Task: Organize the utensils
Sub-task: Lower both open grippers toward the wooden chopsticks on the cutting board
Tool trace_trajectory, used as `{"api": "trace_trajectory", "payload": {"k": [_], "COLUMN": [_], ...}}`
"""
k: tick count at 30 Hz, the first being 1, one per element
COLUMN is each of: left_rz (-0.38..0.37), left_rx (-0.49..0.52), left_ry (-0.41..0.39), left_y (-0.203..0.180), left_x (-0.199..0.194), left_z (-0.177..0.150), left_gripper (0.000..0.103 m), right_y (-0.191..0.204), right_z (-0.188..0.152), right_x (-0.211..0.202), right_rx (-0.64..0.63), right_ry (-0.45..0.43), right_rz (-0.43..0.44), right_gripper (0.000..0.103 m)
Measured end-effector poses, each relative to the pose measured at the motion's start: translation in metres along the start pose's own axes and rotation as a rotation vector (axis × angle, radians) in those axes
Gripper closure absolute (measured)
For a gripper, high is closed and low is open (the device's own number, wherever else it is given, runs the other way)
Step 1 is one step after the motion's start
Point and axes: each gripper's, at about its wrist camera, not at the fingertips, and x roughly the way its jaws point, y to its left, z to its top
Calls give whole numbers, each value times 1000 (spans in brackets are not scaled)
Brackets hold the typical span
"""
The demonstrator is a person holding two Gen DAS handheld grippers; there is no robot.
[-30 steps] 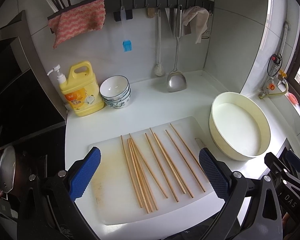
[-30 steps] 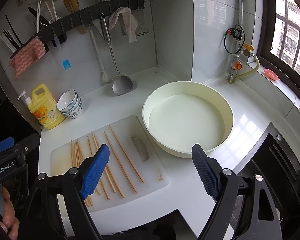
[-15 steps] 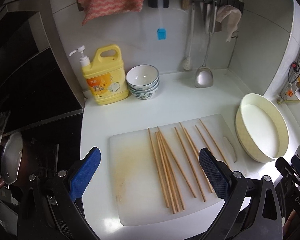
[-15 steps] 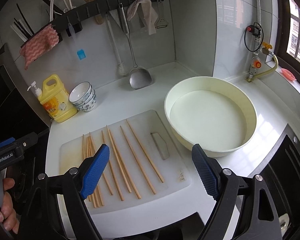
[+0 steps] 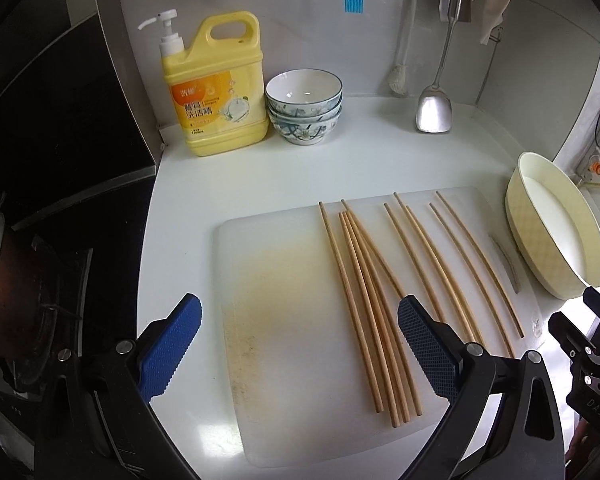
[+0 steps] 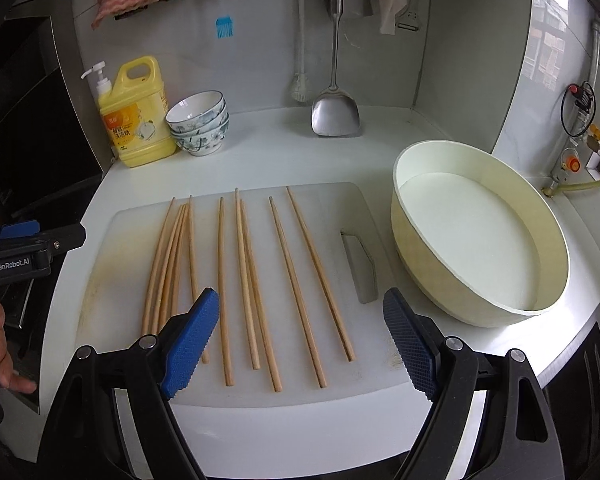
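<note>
Several wooden chopsticks [image 5: 384,280] [image 6: 244,276] lie side by side on a white cutting board [image 5: 284,320] [image 6: 332,216]; a bunch at the left overlaps, the others are spread apart. My left gripper [image 5: 300,350] hovers open above the board's stained left half, its right blue pad over the bunched chopsticks. Over the board's near edge my right gripper [image 6: 300,344] is open, several chopstick ends between its blue pads [image 6: 190,338]. Neither holds anything.
A large cream basin [image 6: 476,236] [image 5: 556,236] sits right of the board. A yellow detergent bottle [image 5: 216,88] [image 6: 136,116] and stacked bowls [image 5: 304,106] [image 6: 198,122] stand at the back wall, a metal spatula [image 6: 334,112] hanging there. A stove [image 5: 60,200] lies left. A hand [image 6: 0,352] holds the left gripper.
Both grippers have come lower and closer to the cutting board. The left view has swung left toward the stove; the chopsticks have not moved.
</note>
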Motion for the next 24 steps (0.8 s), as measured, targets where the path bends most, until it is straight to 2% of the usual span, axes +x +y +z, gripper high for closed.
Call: {"api": "trace_trajectory", "payload": {"k": [5,8,13,18,24], "left_rz": [47,88,124,148,125], "left_rx": [-57,-89,-154,-138,-116], "left_ry": [-11,8,-15,-17,-3], "left_y": [-11,-16,-16,-17,-14], "left_x": [15,26,39,57,78], "left_z": [-14,-21,-29,-28,-28], "left_gripper": [6,6,6,6,6], "right_y": [-23,-26,-27,-27,-24], "right_z": [1,1,1,-1,-1], "right_x": [28,46,61,75,89], "right_rx": [-19,-89,-162,-148,-136], "right_ry": [-8,-7,-58,-48,-61], "right_rz": [72,69,89,104,58], "right_gripper": [23,23,23,23,23]}}
